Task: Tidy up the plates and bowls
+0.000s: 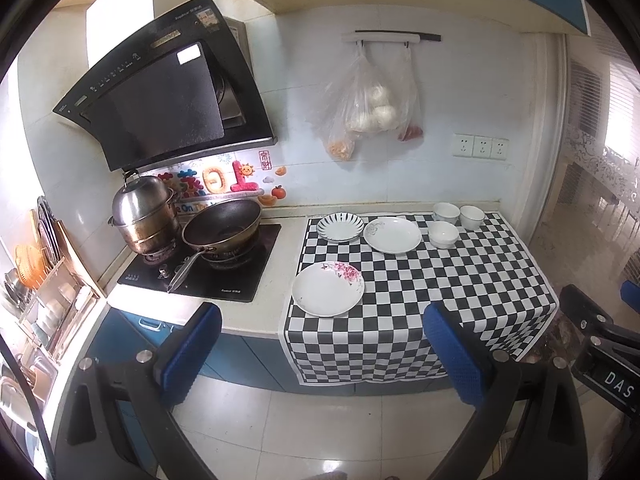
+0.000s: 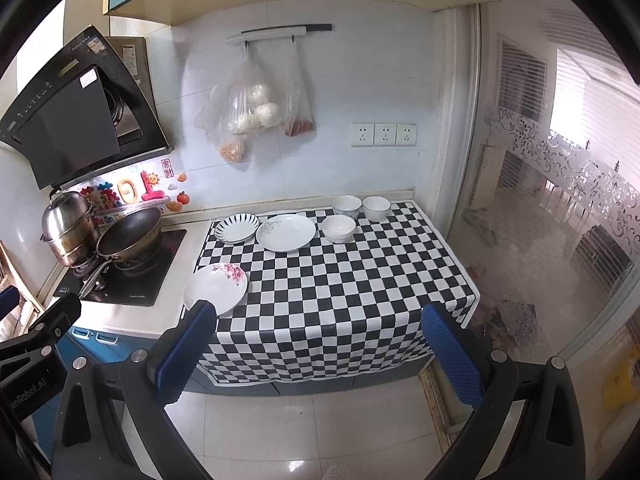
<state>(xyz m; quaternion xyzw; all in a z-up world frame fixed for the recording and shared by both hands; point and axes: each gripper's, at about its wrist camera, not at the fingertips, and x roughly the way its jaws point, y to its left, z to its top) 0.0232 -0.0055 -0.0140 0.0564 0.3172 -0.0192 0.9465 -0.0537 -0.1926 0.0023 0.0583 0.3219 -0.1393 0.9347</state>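
Much of the left side is cut off by the fisheye edge: a dish rack [image 1: 44, 304] at the far left of the left wrist view is seen only in part, and its contents cannot be counted. The near rim of the pink-flowered plate [image 2: 216, 287] is hidden behind a blue finger pad [image 2: 186, 354] in the right wrist view, though the whole plate [image 1: 328, 289] is shown in the left wrist view. What is held in the plastic bags [image 1: 368, 108] hung on the wall rail is only partly made out: round white items, something orange, something red.

Three plates are counted on the checkered cloth [image 1: 440, 276]: the pink-flowered one at the near left edge, a striped plate [image 1: 341, 227] at the back, and a white plate with a grey motif [image 1: 393, 235] just beside it. Three white bowls are counted at the back right: two side by side [image 1: 445, 213] [image 1: 472, 216] and one [image 1: 443, 234] in front of them. All six pieces are set apart from the grippers.

A steamer pot [image 1: 142, 216] and a wok [image 1: 222, 226] are seen on the stove [image 1: 200, 268].

The left gripper [image 1: 322, 354] is held before the counter with jaws spread wide and nothing between them. The right gripper [image 2: 320, 354] is likewise held wide apart and empty.
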